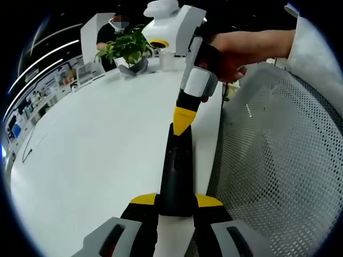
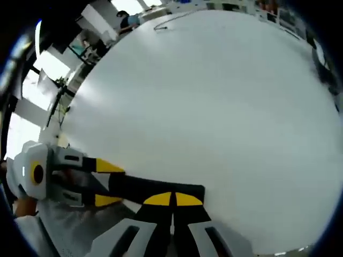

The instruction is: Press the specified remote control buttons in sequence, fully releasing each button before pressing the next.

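A white surface (image 1: 96, 139) spans the frame's left and centre; a potted plant (image 1: 127, 49) stands at upper centre, a mesh chair (image 1: 278, 160) at right.

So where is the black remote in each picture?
Left gripper view: the black remote stands bottom centre, clamped by the left tool, with the right tool touching its far end.
Right gripper view: it lies bottom centre-left, under the right tool's tips.
Shared landmark: the white table.
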The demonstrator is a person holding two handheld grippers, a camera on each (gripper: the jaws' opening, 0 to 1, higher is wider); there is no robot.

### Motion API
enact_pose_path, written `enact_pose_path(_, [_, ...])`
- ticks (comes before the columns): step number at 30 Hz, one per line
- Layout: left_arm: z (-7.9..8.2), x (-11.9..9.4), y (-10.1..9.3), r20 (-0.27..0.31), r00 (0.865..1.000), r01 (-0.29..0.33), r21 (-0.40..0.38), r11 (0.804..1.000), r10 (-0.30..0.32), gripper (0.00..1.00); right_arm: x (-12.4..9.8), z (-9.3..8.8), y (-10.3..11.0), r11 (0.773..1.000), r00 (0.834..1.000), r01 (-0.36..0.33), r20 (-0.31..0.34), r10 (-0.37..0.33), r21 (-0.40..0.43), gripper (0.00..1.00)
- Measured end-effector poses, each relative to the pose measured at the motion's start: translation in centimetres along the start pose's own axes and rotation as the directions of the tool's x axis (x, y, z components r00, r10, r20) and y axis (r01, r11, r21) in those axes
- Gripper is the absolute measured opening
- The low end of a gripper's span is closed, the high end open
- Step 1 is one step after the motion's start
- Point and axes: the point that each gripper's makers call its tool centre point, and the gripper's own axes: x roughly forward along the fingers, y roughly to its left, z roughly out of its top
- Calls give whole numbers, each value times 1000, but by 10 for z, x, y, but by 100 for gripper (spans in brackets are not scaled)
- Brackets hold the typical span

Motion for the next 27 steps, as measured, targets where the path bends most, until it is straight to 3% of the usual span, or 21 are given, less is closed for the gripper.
enact_pose_path(4, [0, 0, 0, 16, 1000, 6, 14, 1000, -7, 24, -1, 0, -1, 999, 1000, -19, 3, 19, 40, 0])
enact_pose_path(11, [1, 0, 0, 16, 1000, 3, 6, 1000, -3, 24, -5, 1, -1, 984, 992, -94, 94, 80, 151, 0])
enact_pose_path(13, [1, 0, 1, 18, 1000, 1, 3, 1000, -1, 24, -5, 2, -1, 984, 991, -104, 102, 90, 147, 0])
enact_pose_path(17, [1, 0, 0, 20, 1000, -4, 0, 1000, 4, 24, -5, 11, 14, 979, 964, -195, 193, 182, 51, 0])
enact_pose_path(18, [1, 0, 0, 21, 1000, -4, 0, 1000, 4, 24, -5, 9, 12, 981, 970, -180, 176, 165, 73, 0])
enact_pose_path(21, [1, 0, 0, 23, 1000, -5, -2, 1000, 5, 24, -7, 14, 16, 982, 965, -186, 194, 175, 40, 0])
enact_pose_path(27, [2, 0, 0, 27, 1000, -6, -3, 1000, 6, 24, -1, 10, 17, 980, 968, -193, 169, 184, 39, 0])
